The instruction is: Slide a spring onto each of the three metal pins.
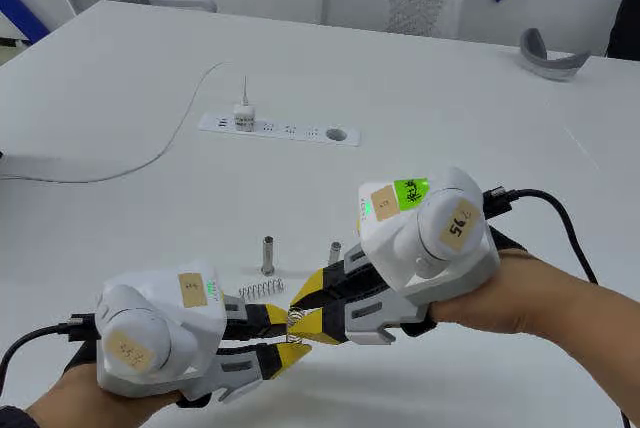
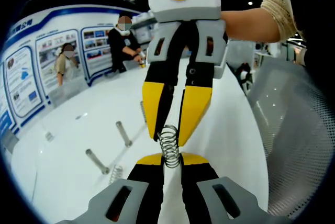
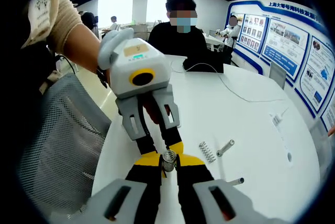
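A coil spring (image 1: pixel 297 320) is pinched between the left gripper (image 1: pixel 288 336) and right gripper (image 1: pixel 303 312). A second spring (image 1: pixel 262 290) lies flat beside the bare, upright left pin (image 1: pixel 268 254). The right pin (image 1: pixel 335 251) also stands bare.

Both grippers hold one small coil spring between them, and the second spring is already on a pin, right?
Not quite: the head view shows the second silver coil spring lying flat on the white table beside the upright metal pin, not on it.

The left gripper (image 1: pixel 288 353) and right gripper (image 1: pixel 300 305) are both white with black jaws tipped in yellow, the right one carrying a bright green label (image 1: pixel 411 191) on top, the spring (image 2: pixel 168 145) between their tips is silvery, and the pins (image 1: pixel 268 254) just beyond are dull grey on a plain white table (image 1: pixel 150 78).
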`<act>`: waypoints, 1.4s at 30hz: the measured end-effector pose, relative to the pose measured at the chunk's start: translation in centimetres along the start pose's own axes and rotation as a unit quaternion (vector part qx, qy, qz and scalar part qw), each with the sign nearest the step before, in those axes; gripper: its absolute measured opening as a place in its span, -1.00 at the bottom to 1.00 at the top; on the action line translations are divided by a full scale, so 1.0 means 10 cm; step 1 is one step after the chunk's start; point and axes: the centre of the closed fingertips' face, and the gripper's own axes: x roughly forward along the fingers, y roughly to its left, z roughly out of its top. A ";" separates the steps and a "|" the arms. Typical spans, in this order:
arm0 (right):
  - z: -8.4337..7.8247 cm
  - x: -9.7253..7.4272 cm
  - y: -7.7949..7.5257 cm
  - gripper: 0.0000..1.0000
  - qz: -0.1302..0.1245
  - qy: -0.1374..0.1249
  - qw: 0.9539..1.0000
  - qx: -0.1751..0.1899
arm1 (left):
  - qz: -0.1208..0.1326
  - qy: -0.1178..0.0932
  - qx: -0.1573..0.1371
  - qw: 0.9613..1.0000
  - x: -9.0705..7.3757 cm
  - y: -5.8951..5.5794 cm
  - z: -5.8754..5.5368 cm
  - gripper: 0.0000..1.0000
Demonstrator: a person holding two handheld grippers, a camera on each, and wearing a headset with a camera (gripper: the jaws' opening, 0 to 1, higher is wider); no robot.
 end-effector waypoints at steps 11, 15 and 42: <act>-0.01 -0.01 0.01 -0.76 -0.002 0.001 1.000 0.005 | 0.000 -0.001 0.001 1.000 0.00 -0.01 0.00 -0.76; -0.04 -0.01 0.01 -0.76 -0.003 0.004 1.000 0.008 | 0.002 -0.003 -0.002 1.000 0.00 -0.01 0.02 -0.73; -0.10 -0.06 -0.06 -0.76 -0.018 -0.001 1.000 0.025 | 0.029 -0.006 -0.050 0.998 -0.09 0.14 -0.02 -0.26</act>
